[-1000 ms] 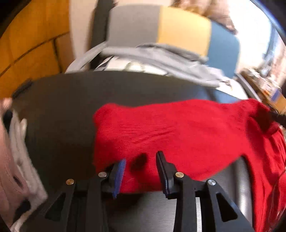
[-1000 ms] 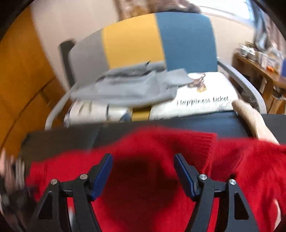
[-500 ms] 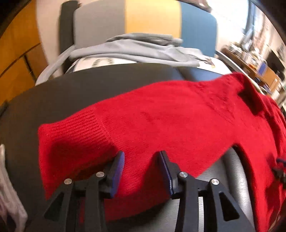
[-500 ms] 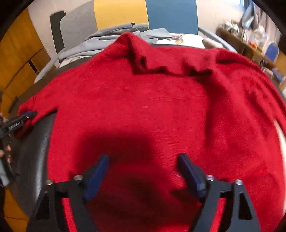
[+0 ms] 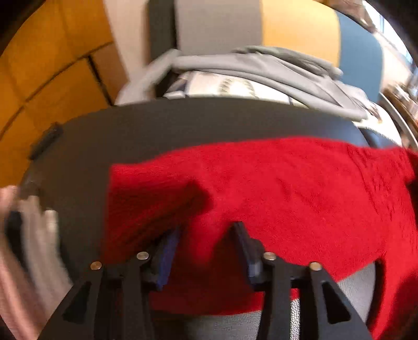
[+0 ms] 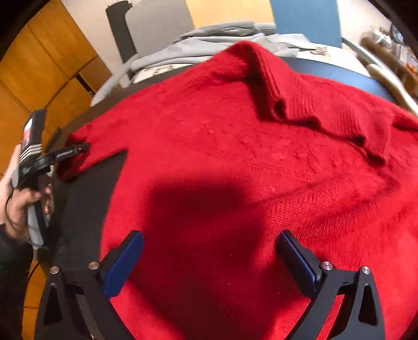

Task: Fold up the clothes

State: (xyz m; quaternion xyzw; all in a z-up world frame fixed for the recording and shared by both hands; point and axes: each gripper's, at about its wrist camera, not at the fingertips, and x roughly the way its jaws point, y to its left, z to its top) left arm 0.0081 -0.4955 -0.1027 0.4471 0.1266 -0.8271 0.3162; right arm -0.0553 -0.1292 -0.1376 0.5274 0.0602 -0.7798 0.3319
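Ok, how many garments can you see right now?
2, maybe more hidden: the red sweater spread on the dark table, and a grey garment on the chair behind.

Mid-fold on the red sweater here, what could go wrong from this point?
1. The left gripper stands at the cuff of the sweater with a thick bunch of knit between its fingers; a shallow grip may slip when the sleeve is lifted.
2. The collar is bunched, so folding now would likely trap wrinkles.
3. The right gripper hovers open over the body; nothing pins it, so pulling the sleeve may drag the sweater across the table.
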